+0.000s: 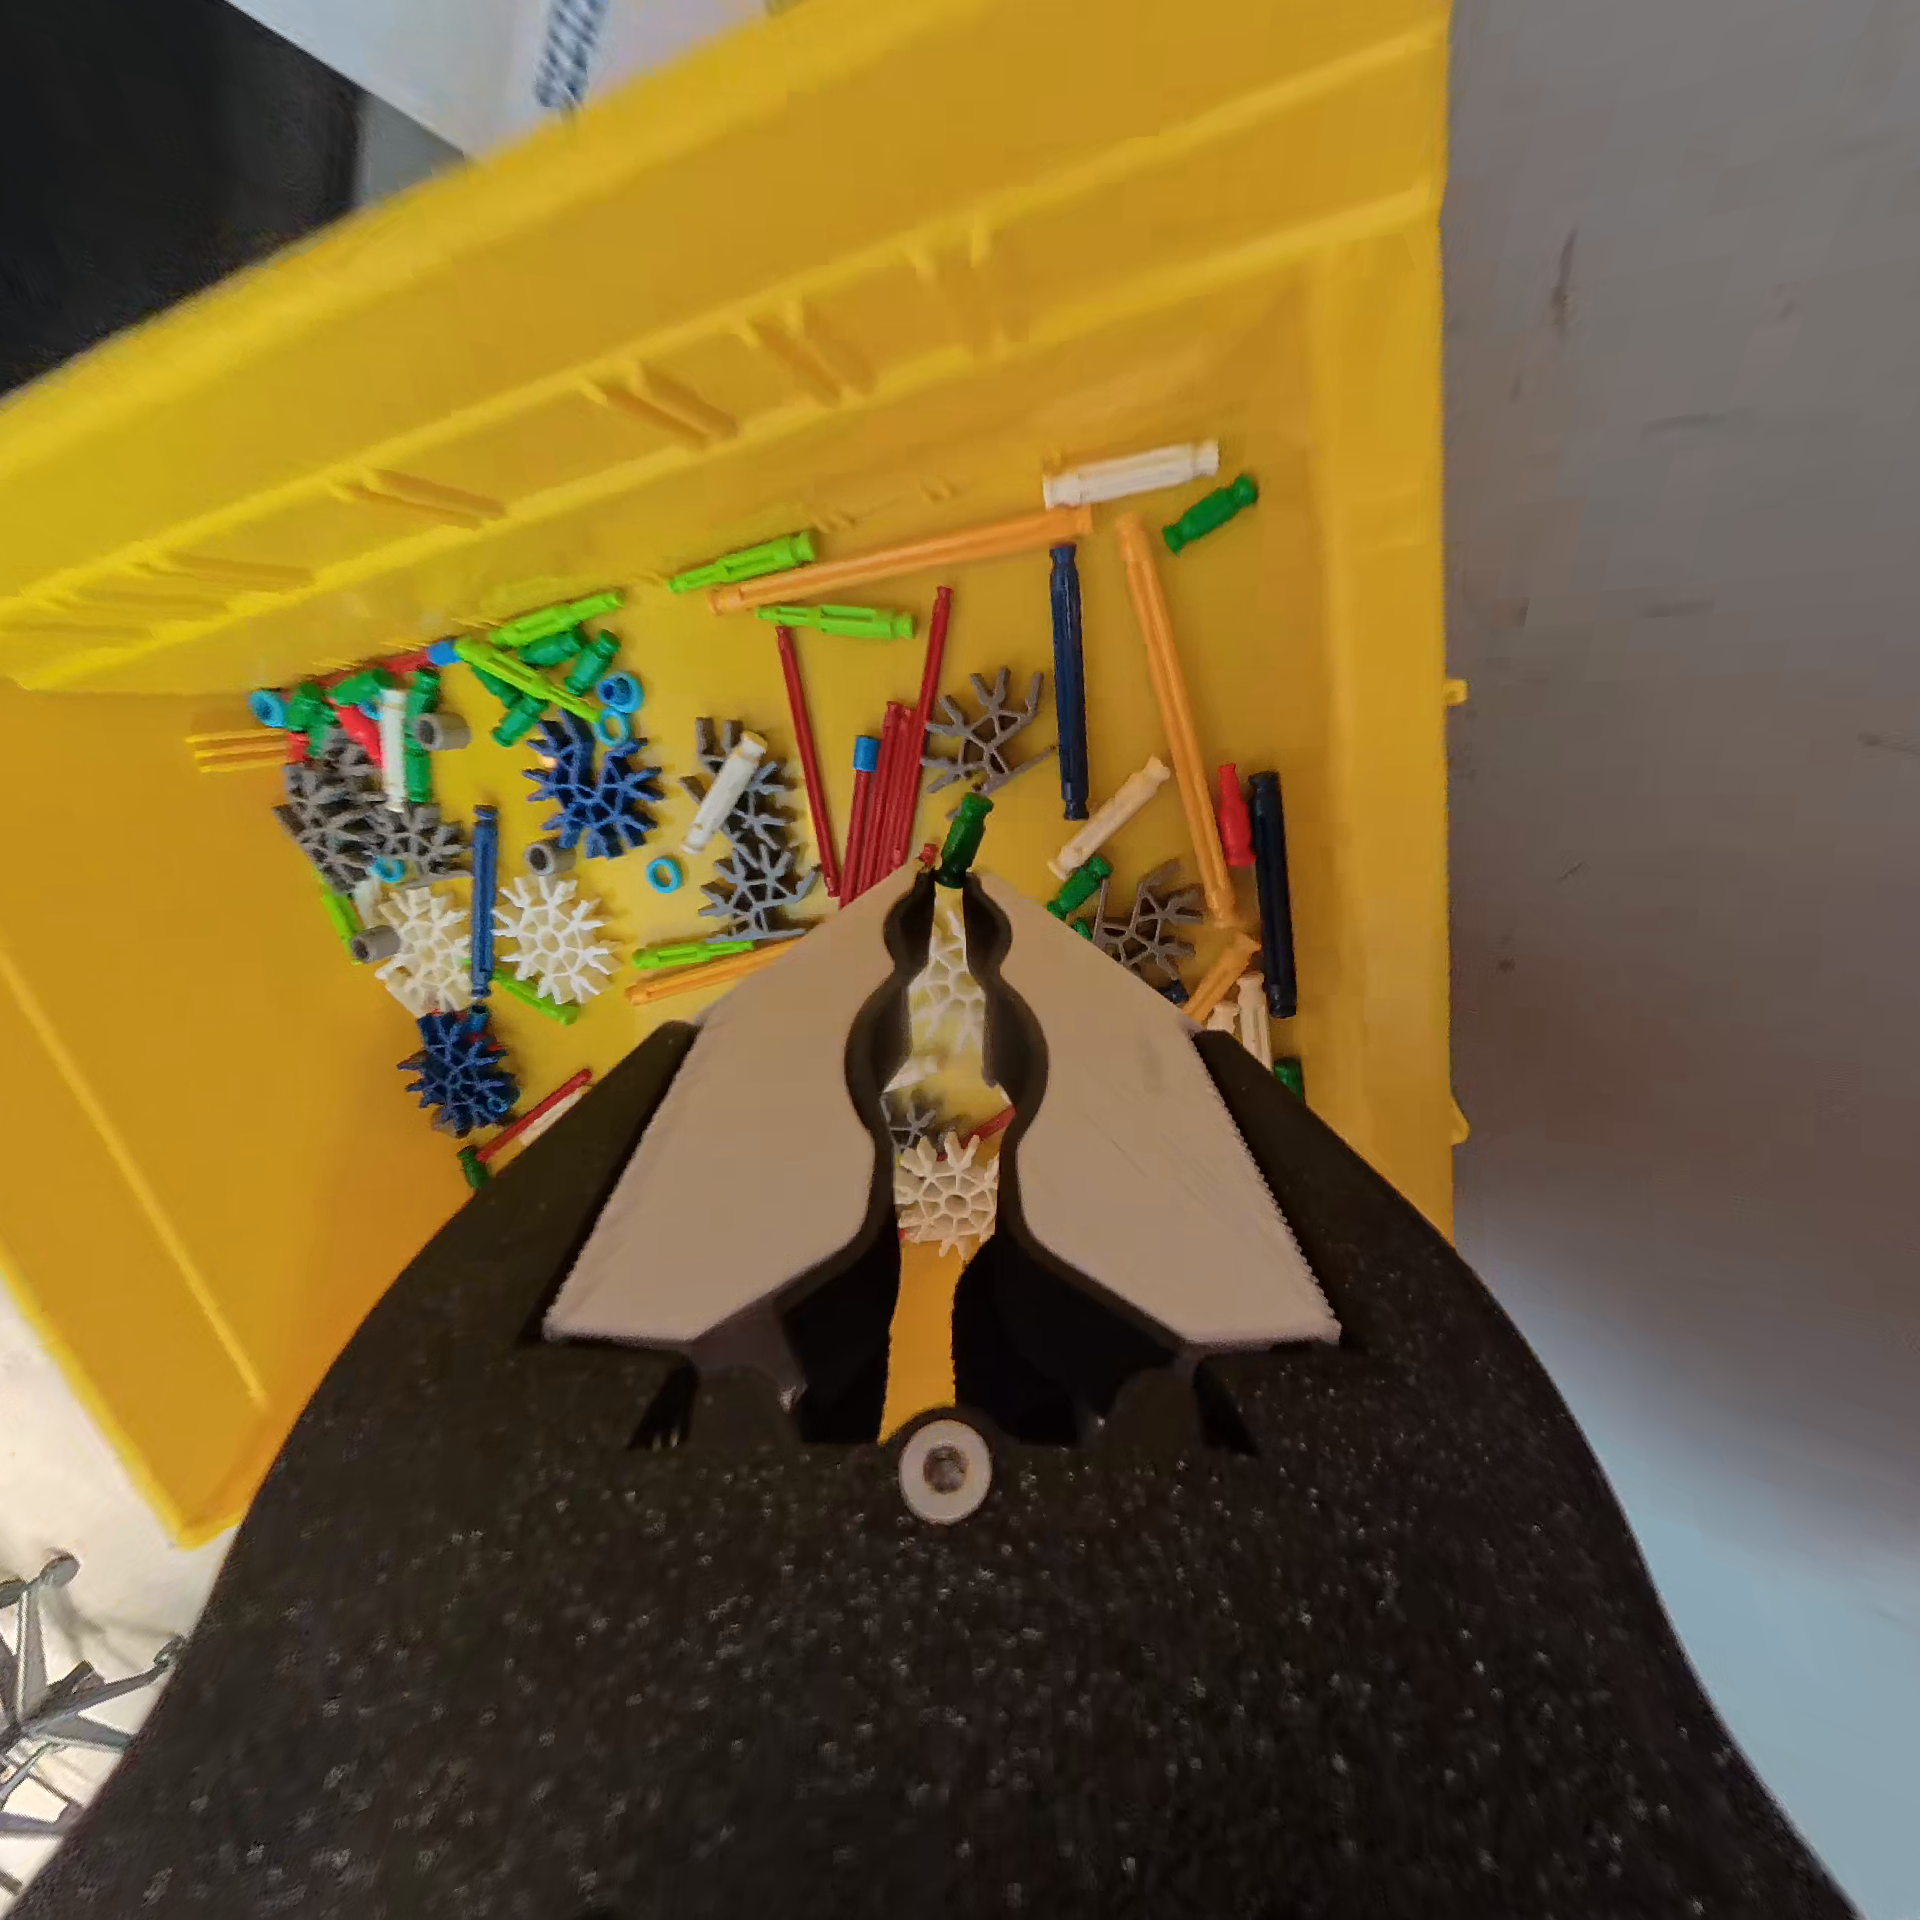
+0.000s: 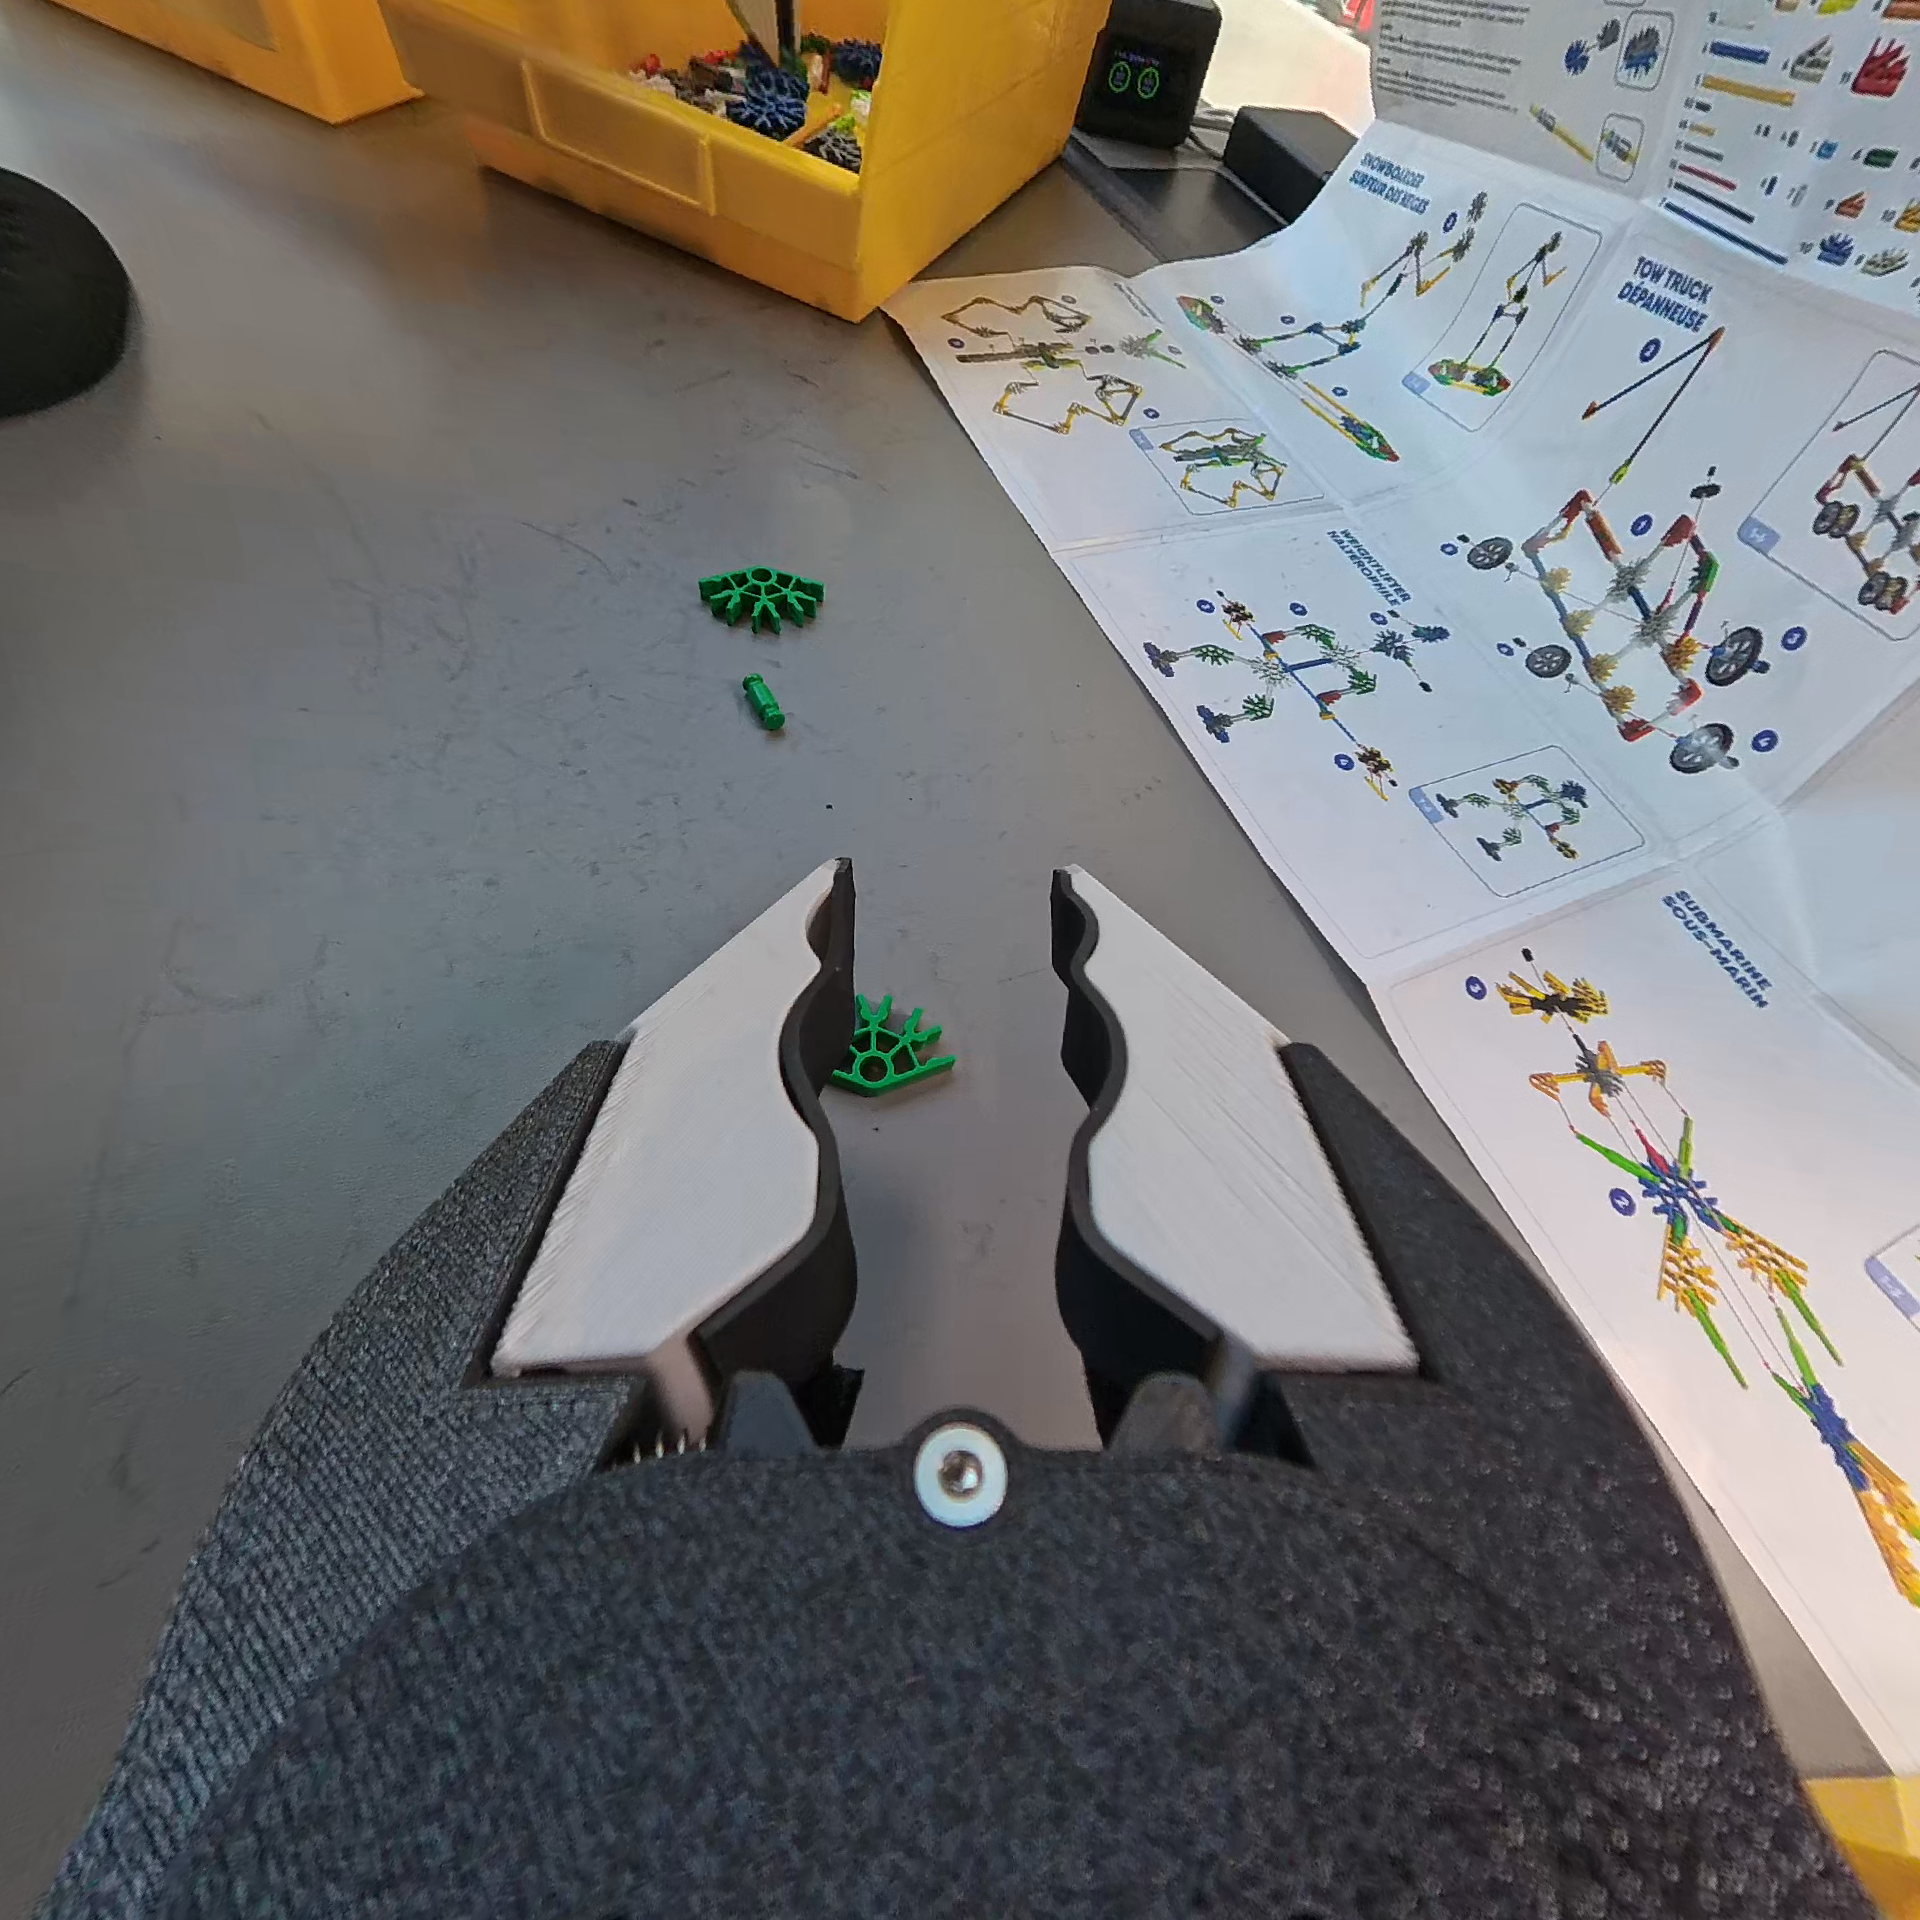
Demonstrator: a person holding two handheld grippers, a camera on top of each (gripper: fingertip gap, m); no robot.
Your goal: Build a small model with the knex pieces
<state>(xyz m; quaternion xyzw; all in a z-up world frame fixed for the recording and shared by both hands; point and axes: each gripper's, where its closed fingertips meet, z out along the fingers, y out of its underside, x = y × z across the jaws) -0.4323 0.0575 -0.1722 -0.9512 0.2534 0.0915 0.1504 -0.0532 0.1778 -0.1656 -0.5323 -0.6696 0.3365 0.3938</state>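
Observation:
My left gripper is shut on a short dark green rod at its fingertips, above a yellow bin full of loose rods and snowflake-shaped connectors. My right gripper is open over the grey table. A green fan-shaped connector lies flat between its fingers, close to the left finger. Farther ahead lie a short green rod and a second green fan-shaped connector.
An unfolded instruction sheet covers the table to the right. The yellow bin stands at the back, with another yellow bin to its left. A dark device with a lit screen sits behind. A dark round object lies at the left edge. The grippers' ends are close to 40 cm from one another. To the dark round object: left tips about 25 cm, right tips about 30 cm.

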